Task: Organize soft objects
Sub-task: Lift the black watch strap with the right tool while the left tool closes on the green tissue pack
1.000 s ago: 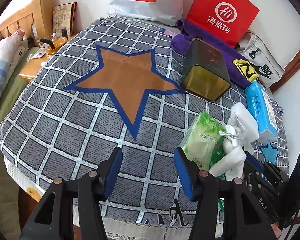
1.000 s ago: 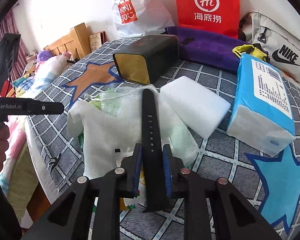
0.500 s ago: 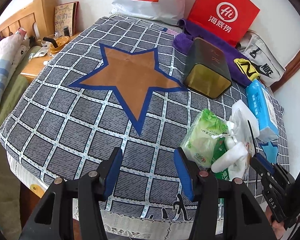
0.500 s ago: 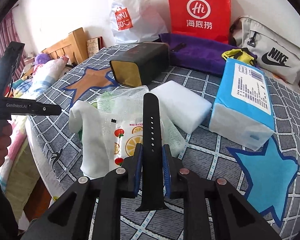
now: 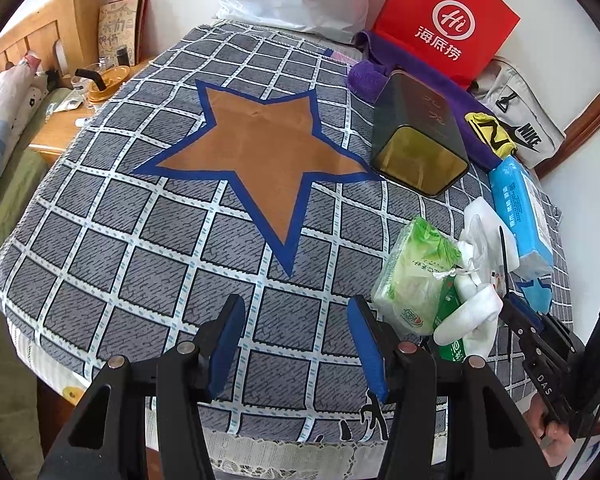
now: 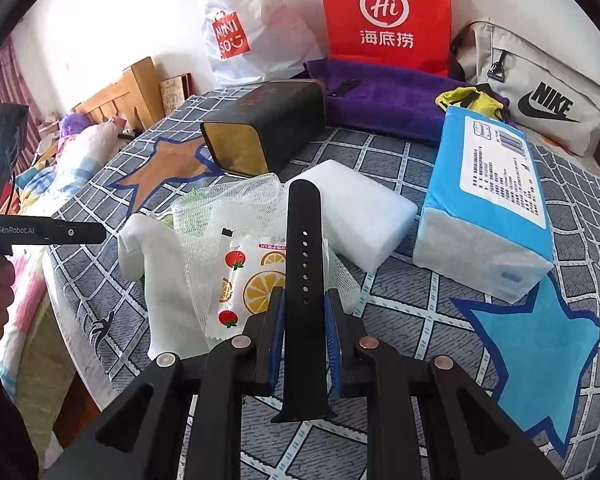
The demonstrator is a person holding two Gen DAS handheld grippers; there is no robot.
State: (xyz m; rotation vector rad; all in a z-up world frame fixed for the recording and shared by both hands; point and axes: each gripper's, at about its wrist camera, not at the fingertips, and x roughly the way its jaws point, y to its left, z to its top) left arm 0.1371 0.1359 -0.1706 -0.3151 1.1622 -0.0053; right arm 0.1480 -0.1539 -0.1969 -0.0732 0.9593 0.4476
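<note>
Right gripper (image 6: pixel 304 320) was clamped on a black watch strap (image 6: pixel 303 248), which stood almost upright at the centre of the right wrist view, its holed end pointing up and its buckle end hanging below the blue pads. Held by its middle like that, the limp band was kept off the pile of soft goods beneath it: a white mesh bag (image 6: pixel 236 216), a fruit-printed packet (image 6: pixel 248 280) and, just right of centre, a white sponge block (image 6: pixel 356 212). Likely it was being carried toward the open dark tin (image 6: pixel 260 128) lying on its side in the upper middle.

Left gripper (image 5: pixel 296 344) hovered with its fingers spread wide and nothing between them, low in its frame over the checked bedspread (image 5: pixel 140 264), probably waiting its turn.

Compared with a second ago, the strap sat higher above the pile, uncovering the fruit packet, and the blue tissue pack (image 6: pixel 484 208) looked farther off.
</note>
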